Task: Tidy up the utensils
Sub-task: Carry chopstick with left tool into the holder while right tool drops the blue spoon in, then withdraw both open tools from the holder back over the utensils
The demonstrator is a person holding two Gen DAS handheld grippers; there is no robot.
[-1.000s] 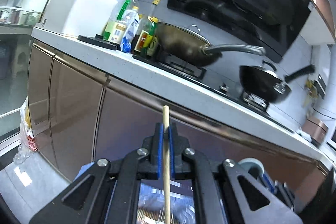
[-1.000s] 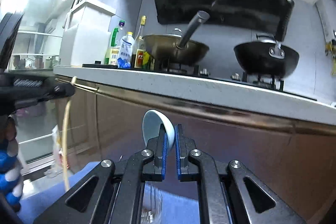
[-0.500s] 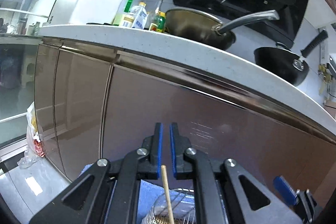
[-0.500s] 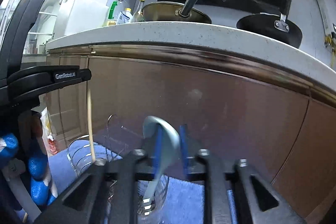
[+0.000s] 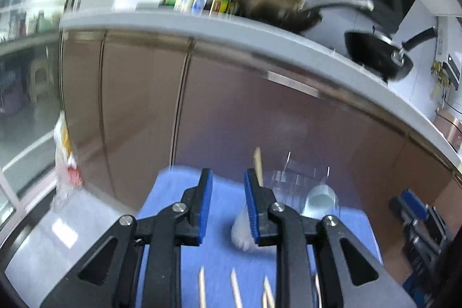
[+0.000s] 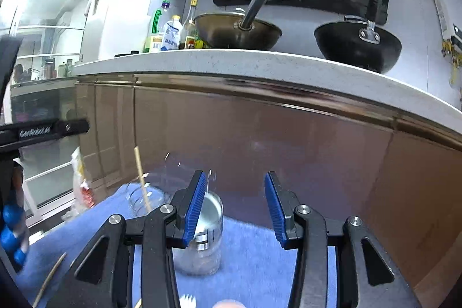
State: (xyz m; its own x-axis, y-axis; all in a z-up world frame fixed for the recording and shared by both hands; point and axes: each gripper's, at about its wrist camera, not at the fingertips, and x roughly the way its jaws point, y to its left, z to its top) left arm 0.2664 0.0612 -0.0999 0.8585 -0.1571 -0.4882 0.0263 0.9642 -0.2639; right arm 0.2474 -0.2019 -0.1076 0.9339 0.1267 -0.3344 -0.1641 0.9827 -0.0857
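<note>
My left gripper (image 5: 228, 204) is open and empty above the blue mat (image 5: 213, 259). A wooden chopstick (image 5: 257, 166) stands in a clear glass container (image 5: 291, 178) just beyond its right finger. My right gripper (image 6: 235, 207) is open and empty. A pale spoon (image 6: 209, 211) stands in a glass jar (image 6: 202, 247) right behind its left finger. The chopstick (image 6: 142, 178) leans in the wire-handled glass (image 6: 144, 198) to the left. Several loose chopsticks (image 5: 235, 289) lie on the mat near me.
A brown cabinet front (image 6: 288, 152) under a white countertop (image 6: 260, 65) rises close behind the mat. Two woks (image 6: 239, 32) and bottles (image 6: 170, 33) sit on the counter. The other gripper's body (image 6: 40, 132) shows at left. A plastic bag (image 5: 65, 163) lies on the floor.
Both grippers opened. The left let go of the chopstick into the glass container and drew back. The right released the spoon, which now stands in the jar.
</note>
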